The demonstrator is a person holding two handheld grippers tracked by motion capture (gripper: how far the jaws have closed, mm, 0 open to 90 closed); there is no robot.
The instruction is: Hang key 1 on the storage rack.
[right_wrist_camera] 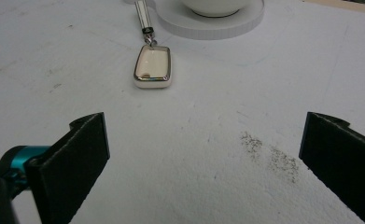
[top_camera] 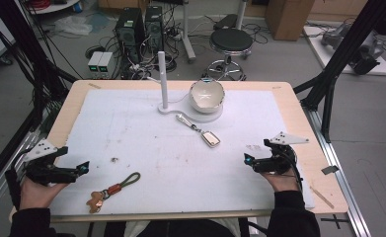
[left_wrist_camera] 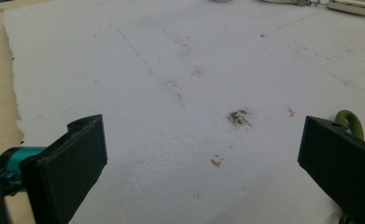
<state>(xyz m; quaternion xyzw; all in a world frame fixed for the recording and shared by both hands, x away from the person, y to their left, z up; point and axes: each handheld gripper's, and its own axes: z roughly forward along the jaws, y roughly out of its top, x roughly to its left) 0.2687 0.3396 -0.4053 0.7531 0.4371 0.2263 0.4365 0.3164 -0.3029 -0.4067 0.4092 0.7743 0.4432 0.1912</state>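
high view: both the left gripper (top_camera: pixel 83 168) and right gripper (top_camera: pixel 249 159) are held spread and empty. no step is begun. a silver key fob (right_wrist_camera: pixel 152 66) lies ahead of the right gripper; a forward reach seems called for.

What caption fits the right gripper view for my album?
Open right claw hovers over the white mat, aimed at a silver keychain tag lying before the bowl's round base.
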